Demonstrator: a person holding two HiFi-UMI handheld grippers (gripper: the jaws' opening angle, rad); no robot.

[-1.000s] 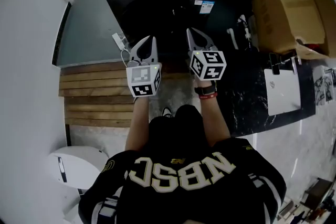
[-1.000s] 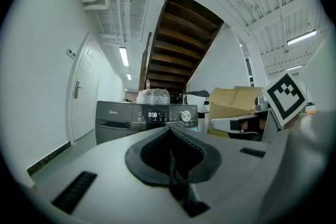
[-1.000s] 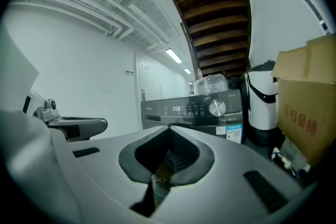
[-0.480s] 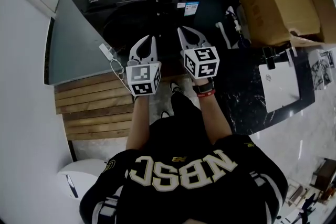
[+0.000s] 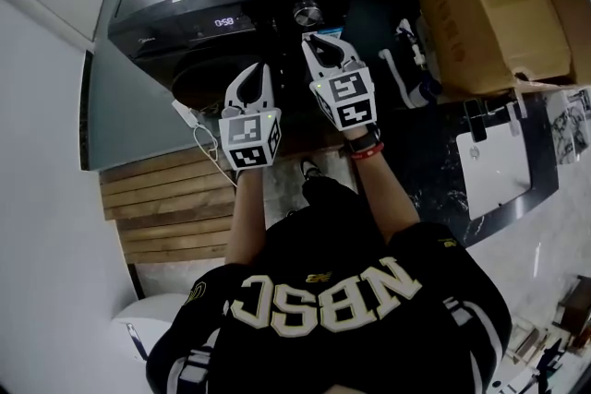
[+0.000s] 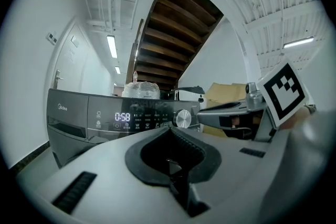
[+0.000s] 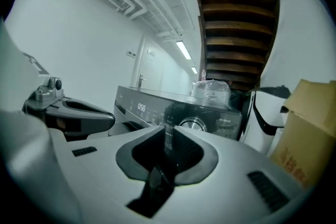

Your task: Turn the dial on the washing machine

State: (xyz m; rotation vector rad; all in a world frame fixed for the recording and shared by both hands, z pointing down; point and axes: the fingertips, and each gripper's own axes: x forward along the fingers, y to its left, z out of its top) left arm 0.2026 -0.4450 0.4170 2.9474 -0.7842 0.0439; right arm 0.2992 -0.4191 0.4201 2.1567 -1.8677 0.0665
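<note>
A white-painted wall [image 5: 46, 106] is seen at the left. Pale wooden slats [image 5: 171, 208] are laid over the floor, beside black marbled tiles [image 5: 434, 171]. Brown cardboard boxes [image 5: 485, 5] are set at the right. Overhead, the dark wooden underside of a staircase [image 6: 178, 23] and lit ceiling strip lights [image 6: 111, 46] are shown.

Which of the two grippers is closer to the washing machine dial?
The right gripper: its tips sit just short of the silver dial, jaws opening with nothing between them. The left gripper hangs farther back.
</note>
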